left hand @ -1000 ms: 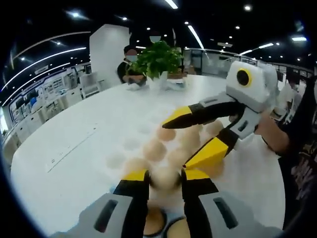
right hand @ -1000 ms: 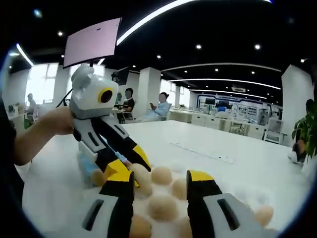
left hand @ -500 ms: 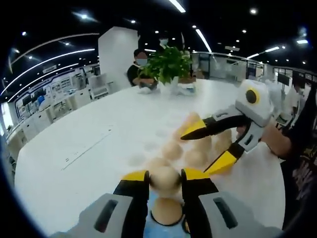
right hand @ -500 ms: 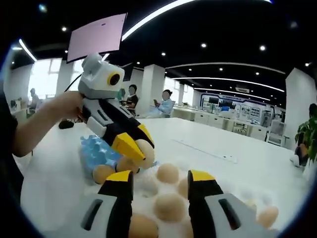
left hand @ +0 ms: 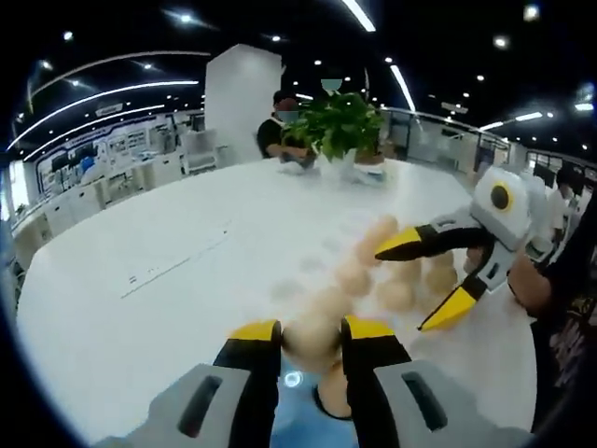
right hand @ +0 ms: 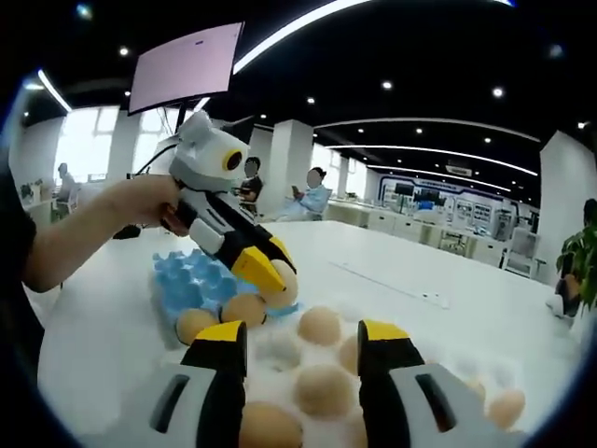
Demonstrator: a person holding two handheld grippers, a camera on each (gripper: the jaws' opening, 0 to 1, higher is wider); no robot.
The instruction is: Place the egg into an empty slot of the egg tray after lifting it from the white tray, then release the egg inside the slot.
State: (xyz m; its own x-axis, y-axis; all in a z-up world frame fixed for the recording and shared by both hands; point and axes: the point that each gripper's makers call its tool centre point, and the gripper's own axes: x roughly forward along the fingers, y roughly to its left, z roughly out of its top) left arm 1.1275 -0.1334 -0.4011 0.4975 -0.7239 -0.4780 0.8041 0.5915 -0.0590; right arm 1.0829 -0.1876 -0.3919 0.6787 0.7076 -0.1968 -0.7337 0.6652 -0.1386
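Egg carried over the blue egg tray, no writing legible anywhere.
On the white worktop (left hand: 140, 308), my left gripper (left hand: 311, 334) fingers clamp the egg (left hand: 311, 338) above the egg tray (right hand: 191, 285); right gripper (right hand: 303, 341) fingers spread wide over the white tray (right hand: 280, 359), holding nothing.

Right yellow-tipped tongs (right hand: 303, 341) gape empty over the white moulded tray (right hand: 280, 353) of tan eggs on the white bench (right hand: 392, 257). Left yellow-tipped tongs (right hand: 270, 271) grip one tan egg (right hand: 283, 283) above the blue plastic egg tray (right hand: 191, 280), which holds two eggs.
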